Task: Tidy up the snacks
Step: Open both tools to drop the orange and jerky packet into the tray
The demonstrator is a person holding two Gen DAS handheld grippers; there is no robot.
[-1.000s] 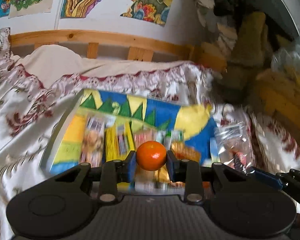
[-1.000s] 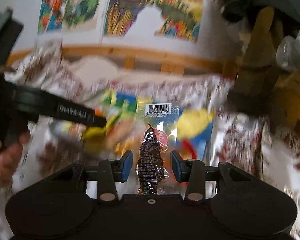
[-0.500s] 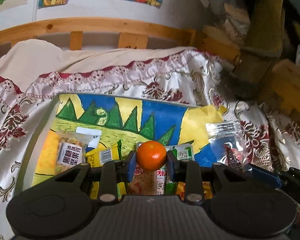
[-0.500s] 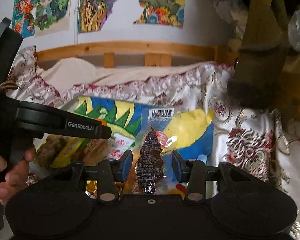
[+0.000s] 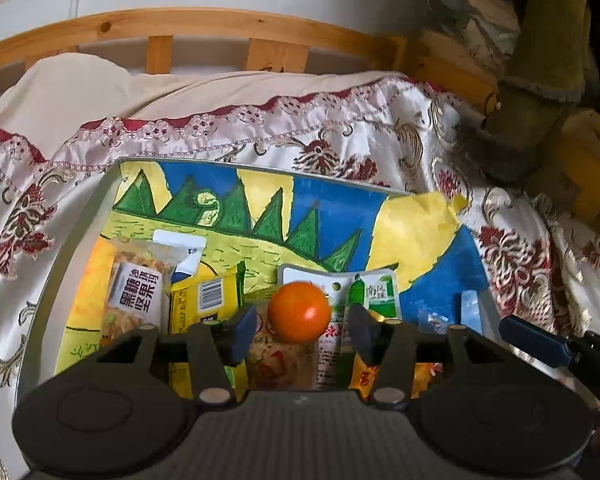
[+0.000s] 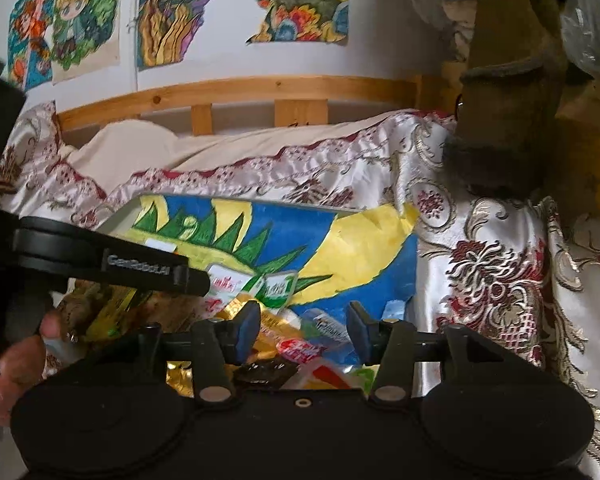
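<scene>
Half a second ago the left gripper [image 5: 300, 334] was clamped on the orange [image 5: 299, 312]; now its pads stand apart with a gap on each side, and the orange sits between them over the packets at the tray's [image 5: 112, 184] 6 o'clock edge, apparently just let go. The right gripper [image 6: 300, 330] has also spread and holds nothing; the dark snack packet [image 6: 266, 372] it carried now lies below its fingers on the pile, at the tray's 5 o'clock. Both items look delivered, so the next pickups can start. Both grippers point forward over the tray's near edge, tilted down, left beside right.
</scene>
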